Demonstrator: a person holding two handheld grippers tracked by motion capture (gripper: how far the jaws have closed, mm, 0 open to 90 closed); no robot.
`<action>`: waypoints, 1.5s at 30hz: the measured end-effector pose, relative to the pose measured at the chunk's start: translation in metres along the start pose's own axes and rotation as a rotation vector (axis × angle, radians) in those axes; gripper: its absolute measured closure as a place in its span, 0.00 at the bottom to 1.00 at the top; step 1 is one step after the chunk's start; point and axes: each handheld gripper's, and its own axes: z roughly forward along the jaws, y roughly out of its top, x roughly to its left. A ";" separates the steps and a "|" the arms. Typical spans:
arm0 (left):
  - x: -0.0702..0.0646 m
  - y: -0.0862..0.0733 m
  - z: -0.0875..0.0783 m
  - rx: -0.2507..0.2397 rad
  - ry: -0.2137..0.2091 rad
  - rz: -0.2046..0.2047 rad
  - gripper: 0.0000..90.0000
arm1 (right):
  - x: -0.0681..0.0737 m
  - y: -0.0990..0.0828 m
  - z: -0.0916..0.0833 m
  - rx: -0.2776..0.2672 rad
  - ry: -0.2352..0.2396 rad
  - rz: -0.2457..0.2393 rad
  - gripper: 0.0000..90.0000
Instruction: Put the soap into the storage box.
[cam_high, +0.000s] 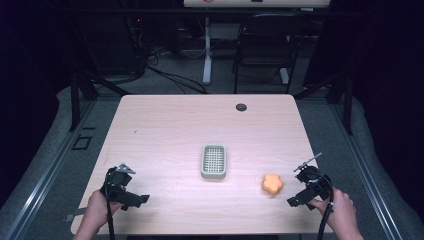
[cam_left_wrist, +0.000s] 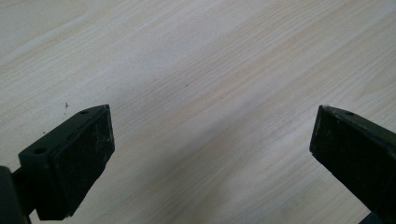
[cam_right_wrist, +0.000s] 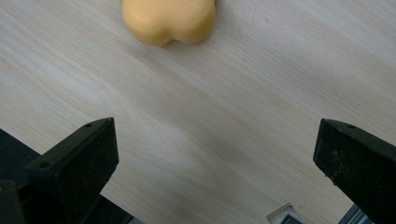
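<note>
An orange flower-shaped soap (cam_high: 272, 184) lies on the pale wooden table (cam_high: 165, 130), right of a small grey-green slatted dish (cam_high: 214, 161) at the table's middle. My right gripper (cam_high: 300, 187) is held near the front right corner, just right of the soap, and stands open with nothing between its jaws. In the right gripper view the soap (cam_right_wrist: 169, 19) lies ahead at the top, well beyond the right gripper (cam_right_wrist: 215, 149). My left gripper (cam_high: 131, 189) is held near the front left, far from both objects. The left gripper (cam_left_wrist: 210, 140) is open over bare wood.
A small dark round cap (cam_high: 241, 107) sits in the table near the far edge. Behind the table stand a dark chair (cam_high: 265, 45) and a white desk leg (cam_high: 207, 50) with cables on the floor. Dark frame bars (cam_high: 75, 95) flank both sides.
</note>
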 end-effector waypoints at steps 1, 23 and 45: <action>0.000 0.000 0.000 0.000 0.000 0.000 0.00 | 0.000 0.001 -0.001 0.006 0.001 -0.007 0.00; 0.000 0.000 0.000 0.002 0.000 0.001 0.00 | 0.021 0.044 0.002 -0.011 0.007 -0.089 0.00; 0.000 -0.001 0.001 0.003 -0.002 -0.003 0.00 | 0.022 0.079 0.024 0.035 0.001 -0.098 0.00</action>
